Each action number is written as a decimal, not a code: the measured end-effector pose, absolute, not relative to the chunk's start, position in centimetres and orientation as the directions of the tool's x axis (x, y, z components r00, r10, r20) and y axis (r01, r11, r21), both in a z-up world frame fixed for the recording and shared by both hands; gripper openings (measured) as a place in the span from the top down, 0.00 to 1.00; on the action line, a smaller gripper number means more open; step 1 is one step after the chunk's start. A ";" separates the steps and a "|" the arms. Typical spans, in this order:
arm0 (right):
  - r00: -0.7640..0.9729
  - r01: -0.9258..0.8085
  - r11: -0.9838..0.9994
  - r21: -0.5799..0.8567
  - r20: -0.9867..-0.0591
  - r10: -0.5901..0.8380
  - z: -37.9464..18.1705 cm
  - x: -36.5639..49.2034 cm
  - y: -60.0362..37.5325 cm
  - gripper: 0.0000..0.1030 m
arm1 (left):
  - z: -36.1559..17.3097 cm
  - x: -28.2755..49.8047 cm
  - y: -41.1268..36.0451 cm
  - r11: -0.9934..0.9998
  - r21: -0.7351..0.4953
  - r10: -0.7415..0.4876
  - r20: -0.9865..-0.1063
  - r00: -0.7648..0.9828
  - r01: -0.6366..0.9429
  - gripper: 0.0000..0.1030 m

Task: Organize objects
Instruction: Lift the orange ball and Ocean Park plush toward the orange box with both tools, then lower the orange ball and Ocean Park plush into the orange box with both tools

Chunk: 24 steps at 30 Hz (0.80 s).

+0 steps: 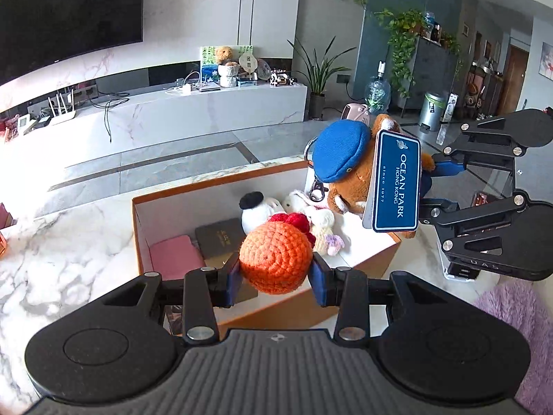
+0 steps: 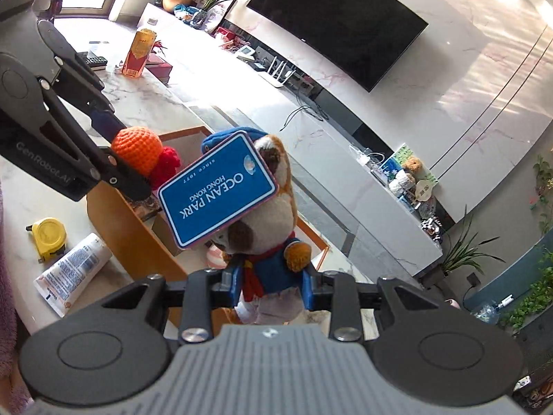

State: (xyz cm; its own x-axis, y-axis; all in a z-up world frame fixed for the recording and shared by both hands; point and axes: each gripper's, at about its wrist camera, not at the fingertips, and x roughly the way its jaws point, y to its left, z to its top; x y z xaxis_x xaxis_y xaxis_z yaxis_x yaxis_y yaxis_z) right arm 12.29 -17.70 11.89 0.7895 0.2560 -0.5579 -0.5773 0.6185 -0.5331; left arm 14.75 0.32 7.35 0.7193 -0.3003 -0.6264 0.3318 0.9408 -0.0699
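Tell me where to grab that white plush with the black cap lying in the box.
Take the white plush across its round body, below the black cap, coming from above. The orange box walls it in on the sides, and the top is its only open face; the cap looks too small and floppy to hold.

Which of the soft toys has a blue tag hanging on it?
The brown plush animal in the blue cap, held by the right gripper. Its blue tag reads Ocean Park; the orange crochet toy has none.

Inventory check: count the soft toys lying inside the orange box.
2: a white plush with black cap and a white crocheted bunny, both near the box's far wall. More may hide behind the held toys.
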 end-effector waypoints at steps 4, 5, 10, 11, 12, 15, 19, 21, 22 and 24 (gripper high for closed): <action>0.697 -0.673 0.561 -0.483 -0.668 0.262 12.2 17.8 -16.7 0.67 | 7.0 17.6 1.2 0.937 -0.099 -0.318 -0.640 0.699 0.335 0.55; 0.666 -0.697 0.549 -0.461 -0.700 0.258 12.1 18.9 -16.3 0.67 | 6.8 18.1 1.3 0.935 -0.105 -0.323 -0.646 0.692 0.338 0.55; 0.491 -0.799 0.503 -0.331 -0.841 0.228 10.6 24.0 -15.0 0.67 | 4.9 21.0 2.0 0.926 -0.157 -0.353 -0.685 0.637 0.344 0.55; 0.455 -0.815 0.493 -0.306 -0.863 0.217 9.9 24.8 -14.8 0.67 | 4.5 21.5 2.2 0.924 -0.168 -0.359 -0.689 0.629 0.344 0.55; 0.421 -0.830 0.482 -0.281 -0.882 0.210 9.3 25.7 -14.6 0.67 | 4.1 21.8 2.5 0.922 -0.178 -0.366 -0.693 0.621 0.344 0.55; 0.319 -0.865 0.460 -0.201 -0.928 0.194 7.7 27.6 -13.9 0.67 | 2.8 23.5 2.7 0.918 -0.215 -0.382 -0.712 0.589 0.334 0.55; 0.227 -0.897 0.413 -0.154 -0.965 0.133 5.6 29.5 -13.0 0.67 | 1.3 25.3 3.0 0.904 -0.272 -0.417 -0.731 0.539 0.330 0.55; 0.176 -0.911 0.393 -0.124 -0.979 0.099 4.6 30.2 -13.0 0.67 | 0.7 26.0 2.9 0.895 -0.288 -0.435 -0.735 0.520 0.340 0.55; 0.147 -0.916 0.386 -0.104 -0.986 0.083 4.2 30.6 -12.9 0.67 | 0.4 26.2 2.7 0.891 -0.296 -0.442 -0.738 0.510 0.344 0.55; 0.092 -0.921 0.383 -0.067 -0.995 0.047 3.1 31.4 -12.8 0.67 | -0.1 26.7 2.3 0.883 -0.312 -0.456 -0.745 0.487 0.350 0.55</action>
State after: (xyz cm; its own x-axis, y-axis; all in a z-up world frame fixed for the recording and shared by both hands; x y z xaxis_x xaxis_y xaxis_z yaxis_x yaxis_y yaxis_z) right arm 31.43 -12.78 3.12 0.0922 0.0468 -0.9946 -0.9212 0.3831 -0.0673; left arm 26.69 2.27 -0.12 0.4866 -0.4560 -0.7452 0.3500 0.8833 -0.3119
